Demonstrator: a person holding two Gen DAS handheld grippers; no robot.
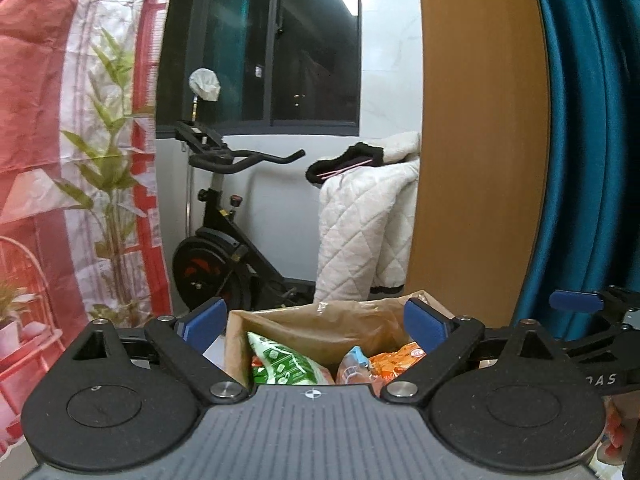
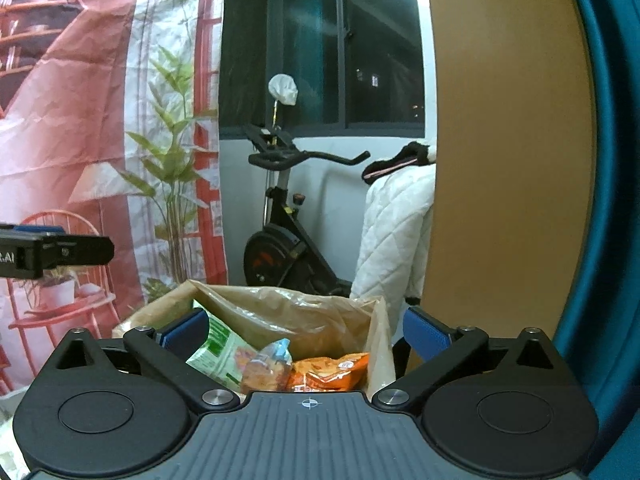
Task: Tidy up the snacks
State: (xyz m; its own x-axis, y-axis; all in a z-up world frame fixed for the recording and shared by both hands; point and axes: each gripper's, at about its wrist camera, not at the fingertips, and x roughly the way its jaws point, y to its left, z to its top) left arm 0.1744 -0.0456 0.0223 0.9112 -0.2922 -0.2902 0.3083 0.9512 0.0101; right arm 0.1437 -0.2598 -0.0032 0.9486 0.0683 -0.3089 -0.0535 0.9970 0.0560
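In the open brown paper bag [image 2: 304, 312], a green packet [image 2: 218, 350], a clear packet [image 2: 266, 366] and an orange packet [image 2: 330, 370] lie below and just ahead of both wide-open, empty grippers; the right gripper [image 2: 308, 330] looks slightly nearer, the left gripper [image 1: 316, 326] alongside.

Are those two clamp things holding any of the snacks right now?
No. The left tool and the right tool are open and empty above the paper bag.

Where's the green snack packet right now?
In the brown paper bag, at its left side in both wrist views: the green packet leans beside the orange packet.
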